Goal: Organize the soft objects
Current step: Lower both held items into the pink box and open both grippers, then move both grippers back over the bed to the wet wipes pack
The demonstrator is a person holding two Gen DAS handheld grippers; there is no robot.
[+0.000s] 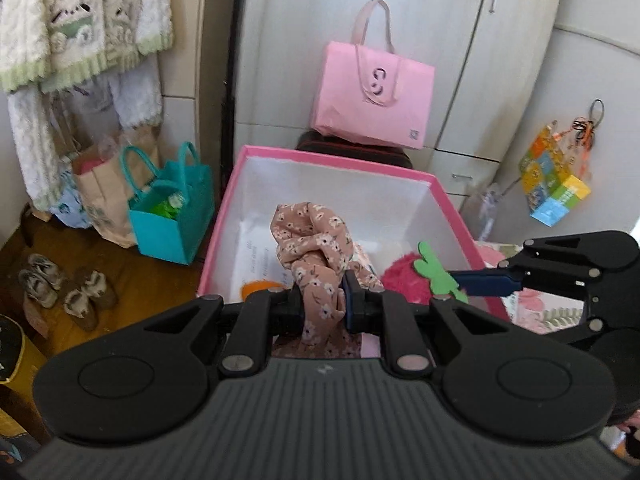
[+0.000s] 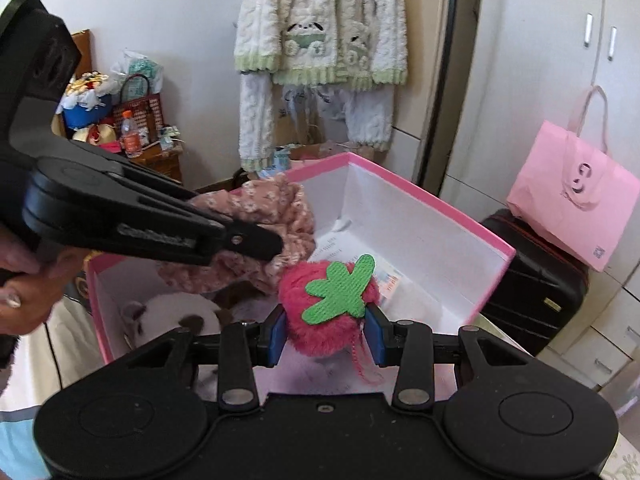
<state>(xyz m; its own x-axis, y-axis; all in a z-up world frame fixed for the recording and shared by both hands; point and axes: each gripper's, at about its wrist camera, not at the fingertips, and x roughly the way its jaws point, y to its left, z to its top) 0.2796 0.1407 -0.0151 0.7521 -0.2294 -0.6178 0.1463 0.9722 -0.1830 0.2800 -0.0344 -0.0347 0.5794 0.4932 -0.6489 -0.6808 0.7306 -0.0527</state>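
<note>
We are mid-drop: the left gripper point(image 1: 324, 300) has its jaws clamped on the floral cloth point(image 1: 316, 248), the right gripper point(image 2: 326, 334) pinches the plush strawberry point(image 2: 328, 308), both over the pink box point(image 2: 432, 216). Next, we lower and release inside.

Inside the pink box point(image 1: 448, 200), your left gripper point(image 1: 323, 300) covers the lower end of the floral cloth point(image 1: 310, 240) and all but an orange scrap point(image 1: 256, 289) of something on the floor. Your right gripper point(image 2: 326, 338) hides the strawberry plush's point(image 2: 320, 320) underside. The papers' point(image 2: 394, 280) print is too small to read.
</note>
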